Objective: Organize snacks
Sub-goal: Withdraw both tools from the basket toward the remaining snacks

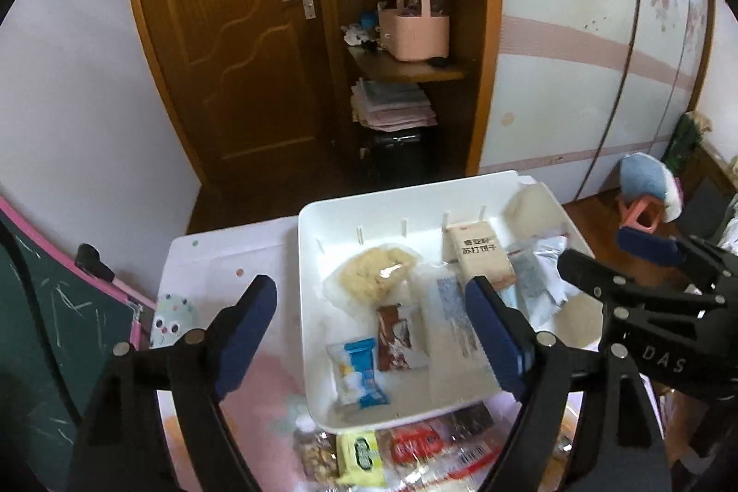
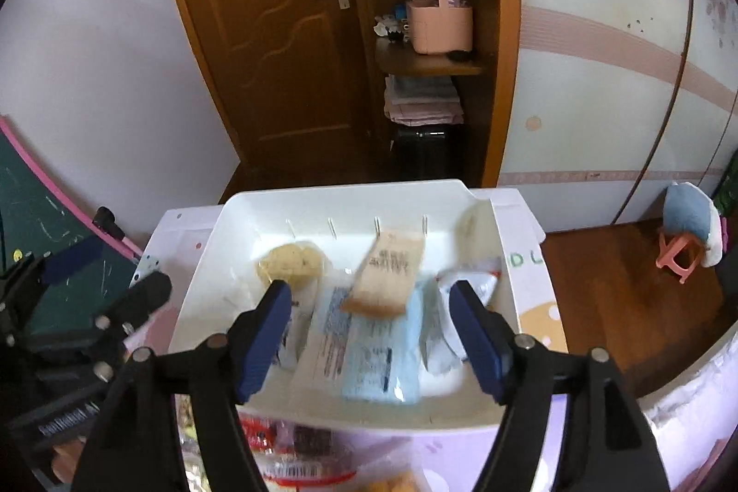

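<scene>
Left wrist view: we hold left gripper (image 1: 371, 330) and right gripper (image 2: 371, 335) spread, empty (both), above white tray (image 1: 313, 261) of snack packets (image 1: 479, 257).

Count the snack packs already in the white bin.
8 visible: yellow cake back left; brown bar, blue-white pack front left; long clear pack centre; beige cracker pack overlapping light-blue pack; silver pack right; pale pack back-right corner. Others may be hidden.
</scene>
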A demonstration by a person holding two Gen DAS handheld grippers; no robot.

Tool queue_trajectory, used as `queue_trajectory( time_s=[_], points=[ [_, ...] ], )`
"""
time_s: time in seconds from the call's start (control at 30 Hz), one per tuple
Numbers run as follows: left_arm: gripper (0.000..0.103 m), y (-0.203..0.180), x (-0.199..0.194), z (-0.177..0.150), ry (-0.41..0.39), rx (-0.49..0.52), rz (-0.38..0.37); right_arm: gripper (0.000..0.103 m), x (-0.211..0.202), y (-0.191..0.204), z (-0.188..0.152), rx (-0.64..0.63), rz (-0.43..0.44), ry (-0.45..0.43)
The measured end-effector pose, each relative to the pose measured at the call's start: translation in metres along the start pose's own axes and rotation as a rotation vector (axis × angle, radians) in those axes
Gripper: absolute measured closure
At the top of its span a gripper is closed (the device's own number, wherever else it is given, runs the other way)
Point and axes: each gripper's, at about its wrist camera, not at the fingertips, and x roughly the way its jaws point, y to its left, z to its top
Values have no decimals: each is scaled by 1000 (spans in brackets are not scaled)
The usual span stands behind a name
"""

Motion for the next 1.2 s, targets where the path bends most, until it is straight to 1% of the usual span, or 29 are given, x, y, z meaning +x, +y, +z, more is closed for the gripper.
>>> queue_trajectory(
  time_s=[0.1,0.23,0.4,0.67,0.73,0.8,0.87,0.97,1.2],
  points=[
    [20,1,-17,-14,-6,8,-6,32,-16,1,-11,-17,16,-11],
    [20,2,-44,-29,-17,6,-18,32,-49,7,-32,-48,9,-50],
    [19,8,-91,-46,-68,-15,-42,32,-98,6,-55,-50,3,-112],
    [19,8,-156,-68,-125,-16,-88,31,-159,3,-72,-53,-29,-196],
    [17,6,-171,-74,-142,-9,-96,31,-173,2,-78,-50,-25,-220],
    [13,2,-183,-84,-154,-1,-115,26,-186,1,-86,-47,-29,-246],
    [13,-3,-192,-95,-159,13,-128,24,-193,0,-93,-48,-33,-258],
    [13,-9,-200,-110,-158,26,-142,24,-198,0,-104,-49,-38,-254],
    [13,-11,-193,-138,-135,15,-166,24,-196,5,-125,-79,-50,-231]
  ],
)
